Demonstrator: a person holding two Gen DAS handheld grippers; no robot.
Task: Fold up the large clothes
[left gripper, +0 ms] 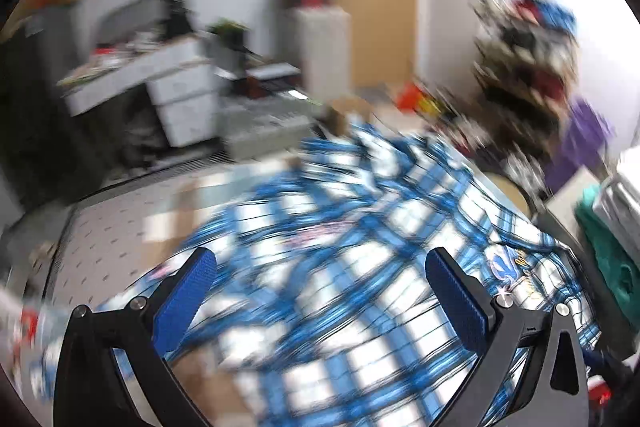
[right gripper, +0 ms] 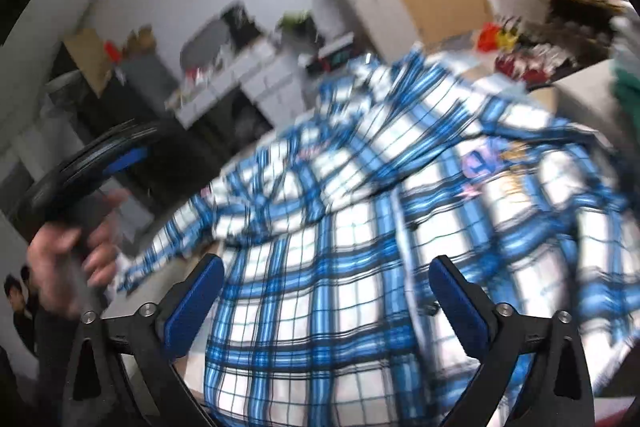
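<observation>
Blue-and-white plaid shirt (right gripper: 340, 227) covers most of the table (left gripper: 104, 247); bare tabletop shows only along the shirt's left side in the left wrist view — room there for a gripper to come down. Both the left gripper (left gripper: 320, 291) and the right gripper (right gripper: 326, 291) hang over the shirt with fingers spread wide and nothing between them. In the right wrist view a hand (right gripper: 68, 255) with its gripper blocks the left side, a green cloth (left gripper: 612, 263) crowds the table's right edge, and shelves (left gripper: 528, 51) and drawers (left gripper: 180, 95) stand beyond, well apart from the shirt — frames blurred.
</observation>
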